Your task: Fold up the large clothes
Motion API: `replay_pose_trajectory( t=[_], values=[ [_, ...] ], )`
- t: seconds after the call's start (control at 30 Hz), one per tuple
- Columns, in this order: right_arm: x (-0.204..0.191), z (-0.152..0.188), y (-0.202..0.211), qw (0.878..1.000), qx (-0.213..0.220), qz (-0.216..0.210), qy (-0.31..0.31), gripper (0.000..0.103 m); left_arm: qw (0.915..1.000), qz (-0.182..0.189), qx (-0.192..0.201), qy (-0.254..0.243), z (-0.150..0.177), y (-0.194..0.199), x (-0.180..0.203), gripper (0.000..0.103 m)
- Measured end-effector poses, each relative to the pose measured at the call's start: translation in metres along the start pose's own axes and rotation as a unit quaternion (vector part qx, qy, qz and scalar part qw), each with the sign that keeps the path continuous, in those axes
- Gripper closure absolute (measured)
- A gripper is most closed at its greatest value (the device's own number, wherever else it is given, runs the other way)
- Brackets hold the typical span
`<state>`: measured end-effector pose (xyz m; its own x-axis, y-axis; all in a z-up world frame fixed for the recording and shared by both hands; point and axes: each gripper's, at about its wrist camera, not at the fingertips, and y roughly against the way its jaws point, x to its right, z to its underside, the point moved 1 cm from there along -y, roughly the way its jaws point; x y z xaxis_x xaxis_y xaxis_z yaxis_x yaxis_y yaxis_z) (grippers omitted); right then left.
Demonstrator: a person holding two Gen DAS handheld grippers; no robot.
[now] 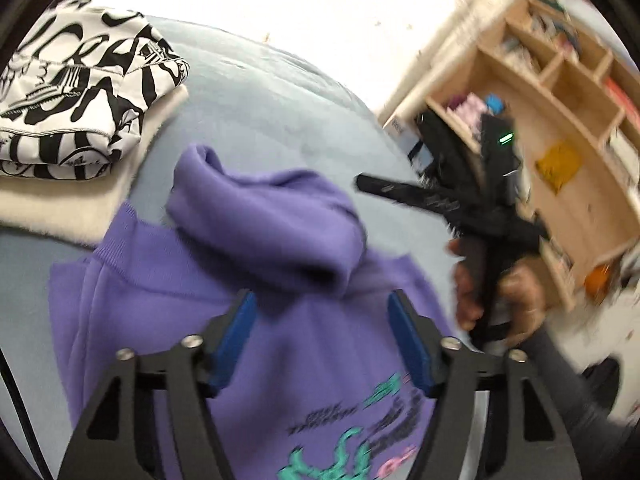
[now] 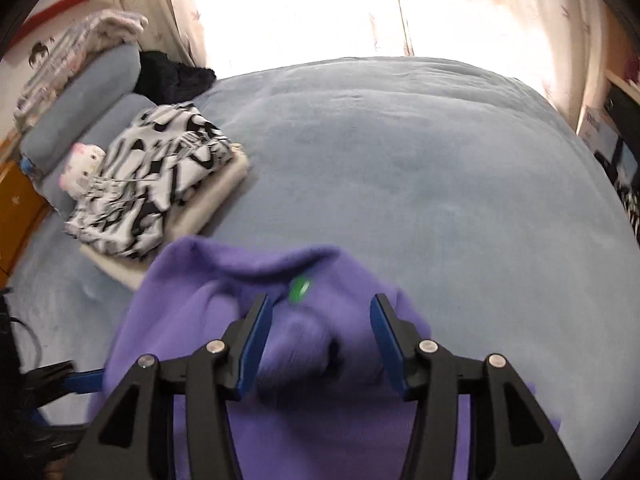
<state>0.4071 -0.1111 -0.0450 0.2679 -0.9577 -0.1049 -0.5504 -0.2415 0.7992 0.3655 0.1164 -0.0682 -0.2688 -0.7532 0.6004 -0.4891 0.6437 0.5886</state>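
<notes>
On the bed (image 2: 400, 168), covered in grey-blue, lies one purple hoodie (image 1: 224, 320), partly folded, with a bunched fold (hood or sleeve, the blur hides which) lying across its upper part and a teal, pink and black print showing on the part nearest the left wrist camera. Two folded garments form one stack at the hoodie's far left: a black-and-white patterned piece (image 2: 156, 184) on top of a cream one (image 2: 208, 204). The stack sits just beside the hoodie; contact cannot be told.

Left gripper (image 1: 322, 300): jaws stand wide above the hoodie, blue pads clear of the cloth, nothing held. Right gripper (image 2: 318, 306): jaws likewise apart over the bunched purple fold, which lies below and between them; the pads do not press on it. From the left wrist view the right gripper shows as a black tool gripped by one hand (image 1: 496, 292), at the hoodie's right edge.

Two grey-blue pillows (image 2: 80, 108) lie at the head of the bed, with one white plush toy (image 2: 82, 166) beside the stack. One wooden shelf (image 1: 560, 128) stands beyond the bed.
</notes>
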Motion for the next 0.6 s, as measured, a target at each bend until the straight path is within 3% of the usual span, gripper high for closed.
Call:
replay_pose_trajectory(
  t=[0.13,0.4,0.47,0.53,0.57,0.6],
  values=[
    [0.001,-0.023,-0.046,0.998,-0.052,0.007,0.047,0.052,0.9992,0.024,-0.005,0.033,-0.021,-0.007,-0.001,0.027],
    [0.005,-0.040,-0.100,0.989,-0.122,-0.014,0.078,0.052,0.9950,-0.030,-0.054,0.078,-0.047,-0.063,-0.007,0.027],
    [0.003,-0.041,-0.110,0.987,-0.135,-0.021,0.080,0.052,0.9944,-0.032,-0.059,0.083,-0.048,-0.070,-0.008,0.039],
    [-0.001,-0.041,-0.119,0.984,-0.150,-0.027,0.089,0.053,0.9942,-0.041,-0.063,0.076,-0.047,-0.077,-0.009,0.064],
    [-0.003,-0.041,-0.121,0.984,-0.152,-0.028,0.092,0.069,0.9941,-0.050,-0.066,0.070,-0.047,-0.080,-0.008,0.069],
    [-0.005,-0.039,-0.123,0.982,-0.158,-0.027,0.098,0.093,0.9941,-0.061,-0.066,0.061,-0.048,-0.081,-0.007,0.078]
  ],
)
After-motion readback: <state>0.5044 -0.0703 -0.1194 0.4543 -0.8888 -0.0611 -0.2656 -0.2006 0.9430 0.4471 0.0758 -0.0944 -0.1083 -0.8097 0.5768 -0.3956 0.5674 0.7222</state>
